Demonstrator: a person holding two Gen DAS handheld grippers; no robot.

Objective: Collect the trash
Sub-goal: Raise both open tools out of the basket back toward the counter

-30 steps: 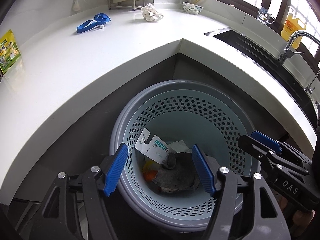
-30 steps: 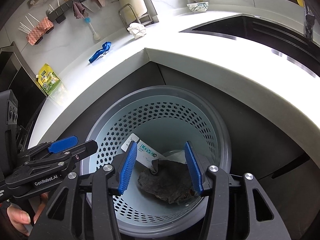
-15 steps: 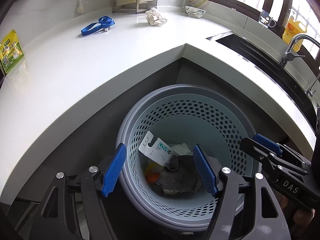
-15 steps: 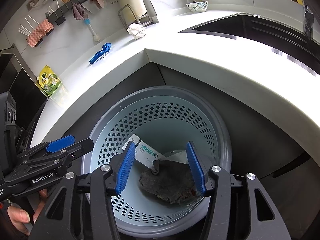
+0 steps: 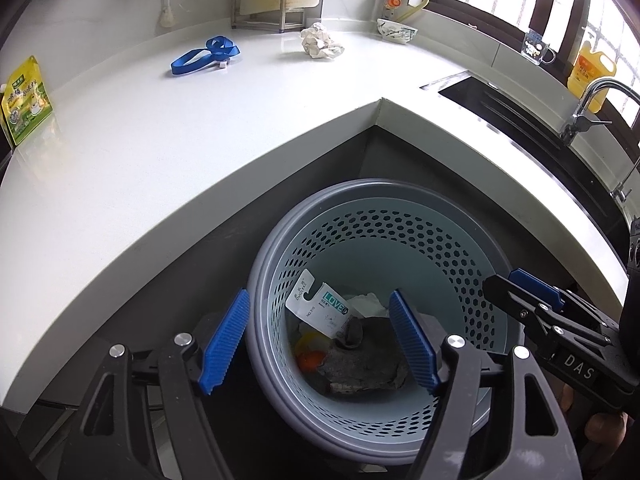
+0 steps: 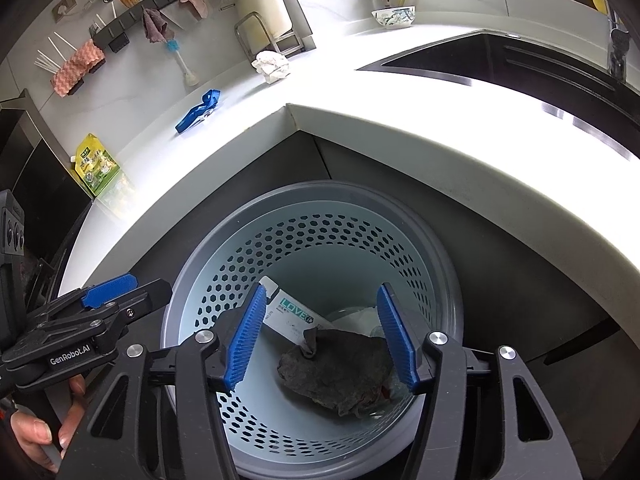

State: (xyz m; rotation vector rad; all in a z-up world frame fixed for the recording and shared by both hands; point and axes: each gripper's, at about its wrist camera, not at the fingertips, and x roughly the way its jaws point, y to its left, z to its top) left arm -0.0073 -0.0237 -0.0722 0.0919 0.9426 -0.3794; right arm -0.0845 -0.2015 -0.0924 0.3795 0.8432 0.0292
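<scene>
A round perforated bin stands on the floor in the corner under the white counter. In it lie a dark grey rag, a white "LOVE" packet and something orange. My left gripper hovers open over the bin's left rim with nothing between its jaws. Above the bin and the rag, my right gripper has its jaws opening and empty. On the counter lie a crumpled paper, a blue strap and a green-yellow pouch.
A dark sink with a faucet is set into the counter at the right. A patterned bowl, a metal rack and a yellow bottle stand along the back. Dark cabinet fronts close in behind the bin.
The right gripper's jaws have spread wider over the rag. The left gripper's jaws widened a little and its view drew back slightly from the bin. The rag stays in the bin.
</scene>
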